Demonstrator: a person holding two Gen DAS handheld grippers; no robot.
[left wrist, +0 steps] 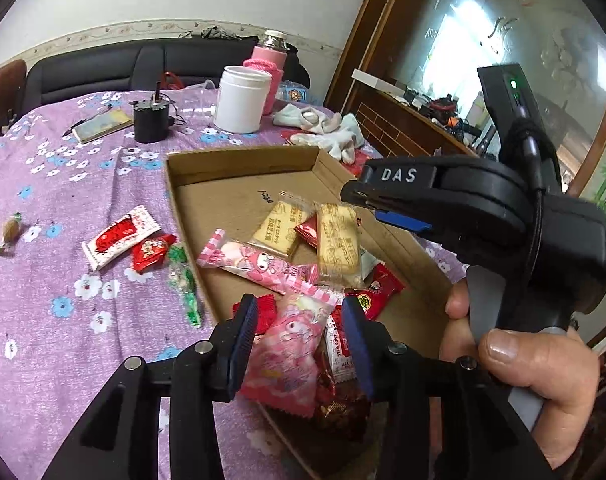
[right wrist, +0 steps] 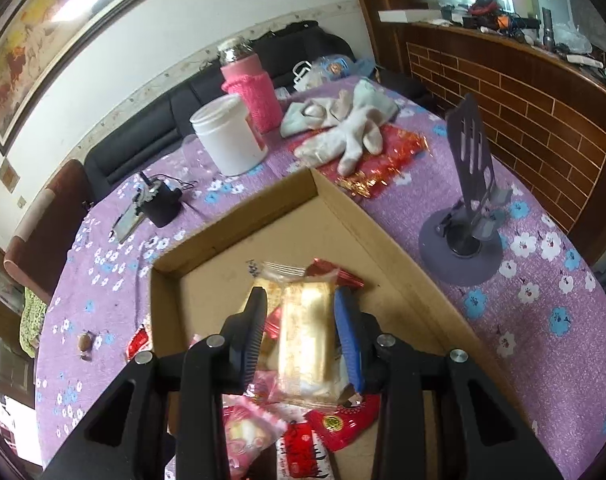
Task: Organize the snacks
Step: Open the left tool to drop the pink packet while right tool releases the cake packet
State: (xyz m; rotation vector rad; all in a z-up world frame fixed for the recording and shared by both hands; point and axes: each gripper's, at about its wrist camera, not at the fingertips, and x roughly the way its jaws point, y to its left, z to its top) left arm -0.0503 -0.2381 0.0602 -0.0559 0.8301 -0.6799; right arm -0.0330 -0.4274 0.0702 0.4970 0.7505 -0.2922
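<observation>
Cardboard tray (left wrist: 239, 168) far half bare, left tool (left wrist: 303, 340) released over pink packet (left wrist: 287, 356), right tool (right wrist: 303, 336) grasping biscuit packet (right wrist: 305, 336)

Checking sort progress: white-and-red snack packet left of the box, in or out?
Out. The white-and-red packet lies on the purple cloth, outside the cardboard box's left wall.

Left tongs (left wrist: 303, 344) parted, pitched down; right tongs (right wrist: 303, 340) pitched down, narrow gap.
</observation>
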